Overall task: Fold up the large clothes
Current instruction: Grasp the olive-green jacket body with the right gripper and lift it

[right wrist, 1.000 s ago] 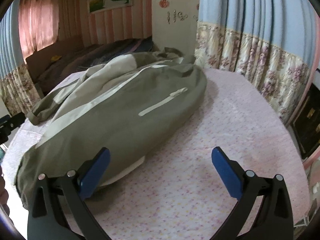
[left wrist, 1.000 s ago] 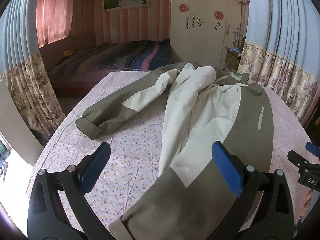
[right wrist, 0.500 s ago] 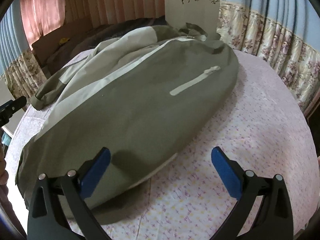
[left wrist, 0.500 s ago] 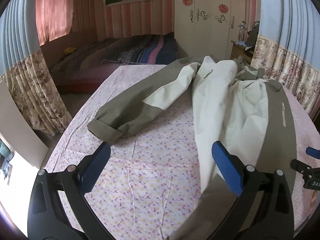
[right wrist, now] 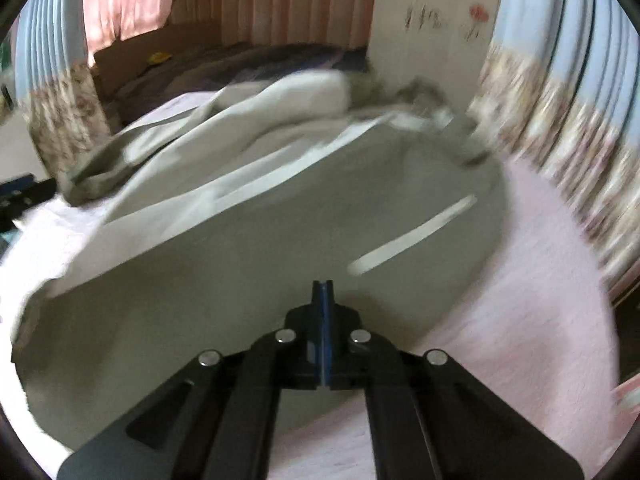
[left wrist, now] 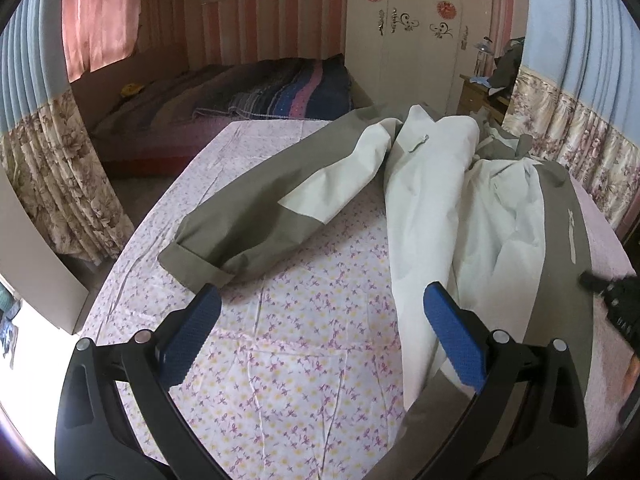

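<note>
A large olive and cream jacket [left wrist: 500, 216] lies spread on a floral sheet [left wrist: 300, 360], with one sleeve [left wrist: 248, 216] stretched out to the left. My left gripper [left wrist: 320, 300] is open above the sheet, its right finger against the jacket's cream front edge and the sleeve cuff just beyond its left finger. In the blurred right wrist view my right gripper [right wrist: 322, 286] hangs over the olive body of the jacket [right wrist: 240, 280]. Its jaws are closing and its pads meet; I cannot see any fabric pinched between them. The right gripper [left wrist: 612, 300] also shows at the left wrist view's right edge.
A bed with a striped blanket [left wrist: 260, 92] stands behind the sheet-covered surface, with a white wardrobe [left wrist: 408, 40] beyond it. Flowered curtains [left wrist: 580, 140] hang to the right and left. The sheet's left edge [left wrist: 132, 248] drops to the floor. Pink sheet [right wrist: 520, 300] lies right of the jacket.
The right gripper's jaws went from wide open to shut, and it moved in over the jacket's olive body. The left gripper shifted left, off the jacket and over the sheet.
</note>
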Demonstrator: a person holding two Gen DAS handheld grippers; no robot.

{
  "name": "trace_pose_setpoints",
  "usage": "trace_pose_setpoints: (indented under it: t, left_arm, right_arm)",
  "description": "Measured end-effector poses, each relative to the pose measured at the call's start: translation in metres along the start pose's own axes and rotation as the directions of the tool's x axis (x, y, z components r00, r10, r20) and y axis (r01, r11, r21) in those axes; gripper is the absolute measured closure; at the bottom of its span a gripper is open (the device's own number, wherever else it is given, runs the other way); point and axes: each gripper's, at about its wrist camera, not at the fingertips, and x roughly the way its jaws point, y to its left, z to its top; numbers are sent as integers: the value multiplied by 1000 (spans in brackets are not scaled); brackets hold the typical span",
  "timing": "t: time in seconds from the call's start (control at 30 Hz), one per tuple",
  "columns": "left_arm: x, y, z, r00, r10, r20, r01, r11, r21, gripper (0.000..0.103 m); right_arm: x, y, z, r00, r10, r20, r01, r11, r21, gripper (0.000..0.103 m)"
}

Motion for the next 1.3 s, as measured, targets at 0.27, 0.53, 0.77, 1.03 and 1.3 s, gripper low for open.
trace_pose_setpoints:
  t: [0.27,0.53,0.77,1.03,1.3]
  left_arm:
    - [4,-12,10,1000,17,8,-17,1000,12,3]
    - [2,-5,11,999,37,5,-37,999,24,3]
    - [-5,-1,7,1000,11,14,-11,1000,28,3]
    - [-11,1,4,999,-22,35,21,999,28,3]
    - [-16,-2,5,998,-43,46,43,999,-4,3]
  right_arm:
    - [8,-50,10,988,146,-51,-141,986,90,99]
    - [15,-51,-19,945,324,-40,-297,904,308,46]
    - [7,-45,-49,945,312,-94,-245,870,427,45]
    - [10,-19,-49,927,372,-54,-318,852,416,50]
    - [-8,-36,-22,972,227,59,-234,951,203,94]
